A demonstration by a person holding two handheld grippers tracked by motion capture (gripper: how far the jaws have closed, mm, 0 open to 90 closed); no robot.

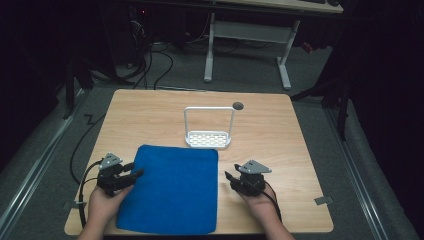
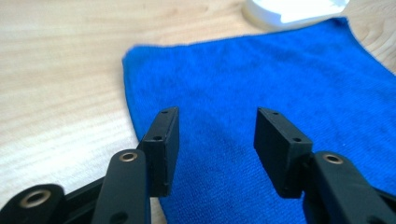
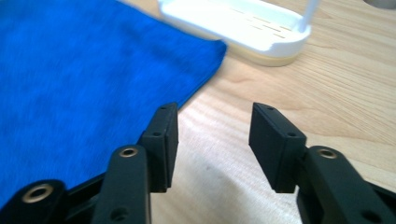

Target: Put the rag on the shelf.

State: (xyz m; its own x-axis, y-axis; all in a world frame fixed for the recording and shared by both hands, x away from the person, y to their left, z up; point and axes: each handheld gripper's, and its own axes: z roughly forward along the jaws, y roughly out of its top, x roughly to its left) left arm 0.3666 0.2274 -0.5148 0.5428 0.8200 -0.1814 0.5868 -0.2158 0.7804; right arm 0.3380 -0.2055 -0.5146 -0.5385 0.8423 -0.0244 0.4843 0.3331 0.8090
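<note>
Both claws, left claw [image 1: 134, 169] and right claw [image 1: 230, 177], gape empty; floppy blue microfibre cloth [image 1: 172, 187] near the surface's front edge looks light, pinch corners.

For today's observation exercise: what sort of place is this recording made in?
Probably a lab or workshop: a bare wooden table on grey carpet, loose cables behind it, a white-legged desk, and hand-held grippers over a blue cloth.

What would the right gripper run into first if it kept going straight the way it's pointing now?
Probably the white rack. The right gripper, jaws open, points over bare table along the blue cloth's right edge toward the rack's base, though depth is hard to judge.
</note>
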